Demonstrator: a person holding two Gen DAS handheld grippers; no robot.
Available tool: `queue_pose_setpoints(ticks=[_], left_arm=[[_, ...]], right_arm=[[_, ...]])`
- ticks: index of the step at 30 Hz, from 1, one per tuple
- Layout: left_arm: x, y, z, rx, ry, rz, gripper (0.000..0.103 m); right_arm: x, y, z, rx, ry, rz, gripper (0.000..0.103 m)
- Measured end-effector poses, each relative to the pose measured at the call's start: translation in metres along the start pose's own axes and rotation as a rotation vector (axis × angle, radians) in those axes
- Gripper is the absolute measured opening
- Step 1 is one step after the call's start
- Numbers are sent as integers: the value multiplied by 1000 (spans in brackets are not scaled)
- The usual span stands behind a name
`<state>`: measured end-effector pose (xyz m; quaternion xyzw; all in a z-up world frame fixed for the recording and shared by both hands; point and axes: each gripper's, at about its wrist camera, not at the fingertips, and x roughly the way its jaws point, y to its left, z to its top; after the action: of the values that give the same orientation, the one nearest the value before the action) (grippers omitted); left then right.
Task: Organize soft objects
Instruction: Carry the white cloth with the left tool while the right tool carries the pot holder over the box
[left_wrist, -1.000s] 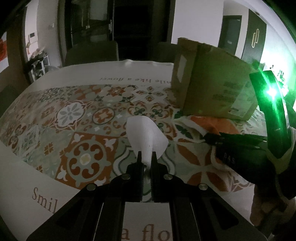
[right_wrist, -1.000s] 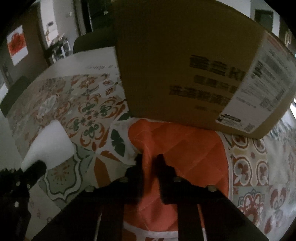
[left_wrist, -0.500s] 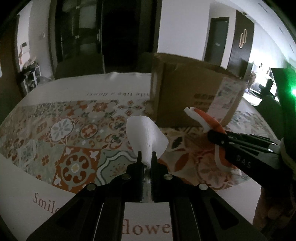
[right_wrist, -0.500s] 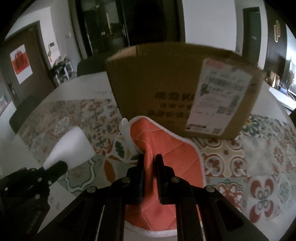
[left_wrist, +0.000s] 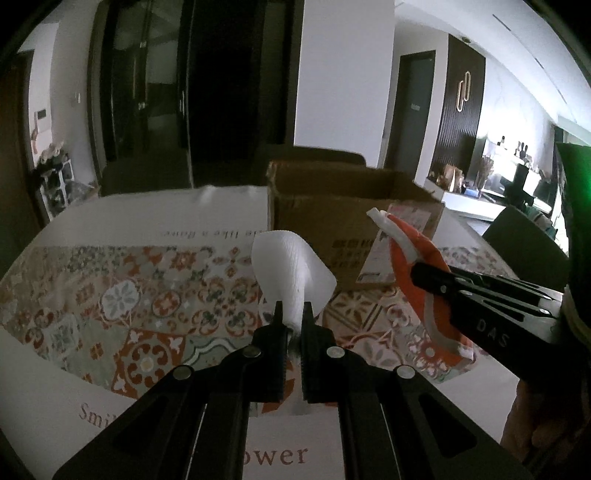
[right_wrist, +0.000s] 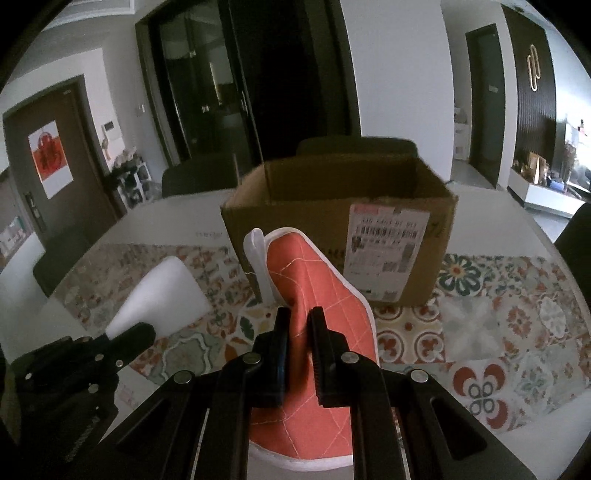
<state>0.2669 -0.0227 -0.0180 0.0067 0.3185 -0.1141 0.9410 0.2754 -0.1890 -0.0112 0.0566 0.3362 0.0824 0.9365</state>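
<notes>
Here, left gripper (left_wrist: 291, 314) clamped on a white foam sheet (left_wrist: 290, 269), raised off the bench (left_wrist: 55, 398) just short of the open cardboard box (right_wrist: 332, 206). Right gripper (right_wrist: 298, 321) pinching an orange quilted mat (right_wrist: 317, 295), likewise lifted in front of the box, fingers (right_wrist: 282, 332) narrow.

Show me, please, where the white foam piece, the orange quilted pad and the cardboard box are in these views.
white foam piece (left_wrist: 291, 258): left wrist view, its broad upper face.
orange quilted pad (right_wrist: 314, 291): right wrist view, its stitched orange middle.
cardboard box (right_wrist: 295, 214): right wrist view, its front wall.
</notes>
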Motion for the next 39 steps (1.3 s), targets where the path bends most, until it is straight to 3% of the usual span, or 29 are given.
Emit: queue_pose_setpoints(ticks=[13, 23, 39], left_arm=[[-15, -18, 47, 49, -103, -10, 8], [1, -35, 94, 96, -158, -3, 8], [82, -43, 144, 91, -92, 0, 8]], right_arm=[[-35, -6, 35, -8, -113, -3, 13], [-31, -20, 86, -68, -153, 3, 13], [30, -47, 153, -173, -133, -19, 13]])
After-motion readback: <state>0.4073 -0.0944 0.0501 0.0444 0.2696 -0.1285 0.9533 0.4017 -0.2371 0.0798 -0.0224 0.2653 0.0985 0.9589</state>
